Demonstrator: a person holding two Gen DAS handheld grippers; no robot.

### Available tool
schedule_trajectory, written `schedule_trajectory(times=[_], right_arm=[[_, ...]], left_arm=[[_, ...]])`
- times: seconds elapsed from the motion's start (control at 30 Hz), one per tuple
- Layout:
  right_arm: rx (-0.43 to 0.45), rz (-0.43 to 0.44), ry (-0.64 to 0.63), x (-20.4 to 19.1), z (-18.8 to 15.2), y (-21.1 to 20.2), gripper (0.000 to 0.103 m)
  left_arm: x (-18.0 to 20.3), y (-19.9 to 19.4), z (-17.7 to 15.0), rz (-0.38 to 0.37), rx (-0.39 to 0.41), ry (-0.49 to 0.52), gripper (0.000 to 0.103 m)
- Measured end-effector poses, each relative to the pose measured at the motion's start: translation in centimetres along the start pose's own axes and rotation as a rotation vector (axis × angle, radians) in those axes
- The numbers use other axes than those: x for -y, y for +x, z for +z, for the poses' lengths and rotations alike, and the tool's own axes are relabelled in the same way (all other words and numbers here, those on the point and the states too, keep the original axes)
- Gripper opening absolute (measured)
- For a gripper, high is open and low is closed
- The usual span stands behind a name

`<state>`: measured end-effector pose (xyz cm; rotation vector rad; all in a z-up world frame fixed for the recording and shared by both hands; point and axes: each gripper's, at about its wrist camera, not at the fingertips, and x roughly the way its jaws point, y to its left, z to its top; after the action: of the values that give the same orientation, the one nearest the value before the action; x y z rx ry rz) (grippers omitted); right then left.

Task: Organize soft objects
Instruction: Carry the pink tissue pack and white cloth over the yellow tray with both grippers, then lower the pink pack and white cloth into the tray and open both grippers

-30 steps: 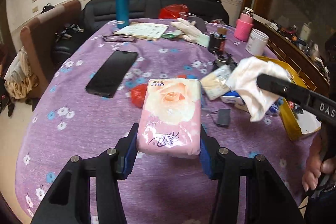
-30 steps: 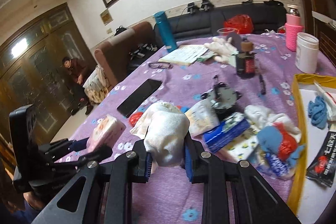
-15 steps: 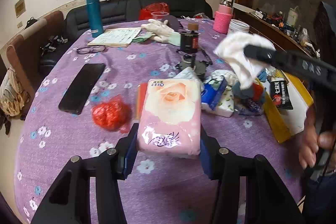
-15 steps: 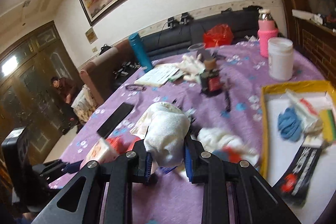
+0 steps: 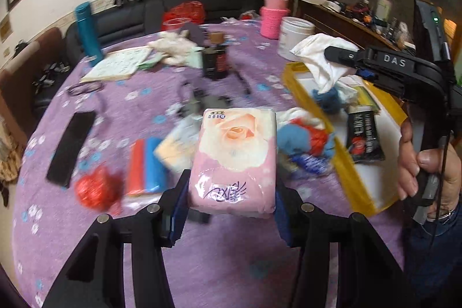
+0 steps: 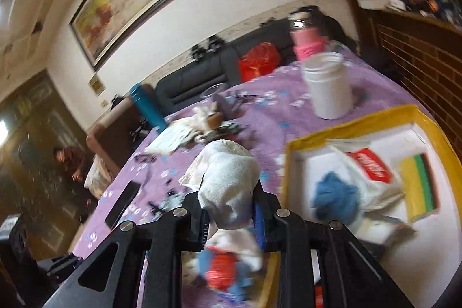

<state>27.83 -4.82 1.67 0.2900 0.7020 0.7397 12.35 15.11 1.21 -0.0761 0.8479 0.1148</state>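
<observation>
L wrist view: left gripper (image 5: 231, 204) clamped on 1 pink tissue pack (image 5: 234, 160), pack pinched across its short width, long axis running fwd along the fingers, carried clear above the purple tablecloth (image 5: 121, 94). Yellow tray (image 5: 343, 181) off to the R of the pack, near but not under it; a rightward carry judged to be what the drop needs. Same view, right gripper (image 5: 332, 54) seen side-on, gripping 1 white cloth (image 5: 323, 62) that hangs over the tray's far end, so R hand judged nearer the tray than L. In tray: 1 blue cloth (image 5: 326, 97), 1 black sachet (image 5: 363, 137). Loose on table beside tray: 1 mixed red/blue/white soft heap (image 5: 303, 134), 1 red wad (image 5: 95, 189), 1 red-and-blue block (image 5: 145, 166), 1 phone (image 5: 70, 146), 1 teal flask (image 5: 86, 31), 1 white jar (image 5: 294, 36). R wrist view: right gripper (image 6: 229, 214) squeezed on the white cloth (image 6: 228, 181), bundle bulging up and fwd past the pads, no clear long axis. Yellow tray (image 6: 346, 126) lying fwd-right of the jaws, near edge just beside them; release there judged the next step. Tray contents here: 1 blue cloth (image 6: 335, 198), 1 red-labelled pack (image 6: 369, 166), 1 yellow-green striped pad (image 6: 418, 184). Soft heap (image 6: 228, 267) below the fingers, blurred.
</observation>
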Motion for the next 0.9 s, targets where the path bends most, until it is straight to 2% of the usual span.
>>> schedule_trajectory(times=[0.2, 0.4, 0.5, 0.67, 0.9], right_arm=[[0.066, -0.046, 0.150, 5.8, 2.0, -2.7, 0.027], [0.125, -0.138, 0.253, 10.1, 2.8, -5.4, 0.027], [0.136, -0.196, 0.267, 11.1, 3.0, -5.9, 0.027], [0.105, -0.318, 0.282, 12.5, 2.6, -5.5, 0.027], [0.044, -0.401, 0.277, 13.5, 2.3, -4.0, 0.027]], left_arm=[[5.6, 2.6, 3.1, -0.107, -0.013, 0.059, 0.050], [12.1, 5.4, 5.0, -0.232, -0.034, 0.106, 0.050], [14.5, 6.8, 4.7, -0.276, -0.046, 0.117, 0.050], [16.4, 7.6, 2.8, -0.292, -0.037, 0.197, 0.050], [17.8, 7.4, 1.1, -0.337, -0.052, 0.266, 0.050]])
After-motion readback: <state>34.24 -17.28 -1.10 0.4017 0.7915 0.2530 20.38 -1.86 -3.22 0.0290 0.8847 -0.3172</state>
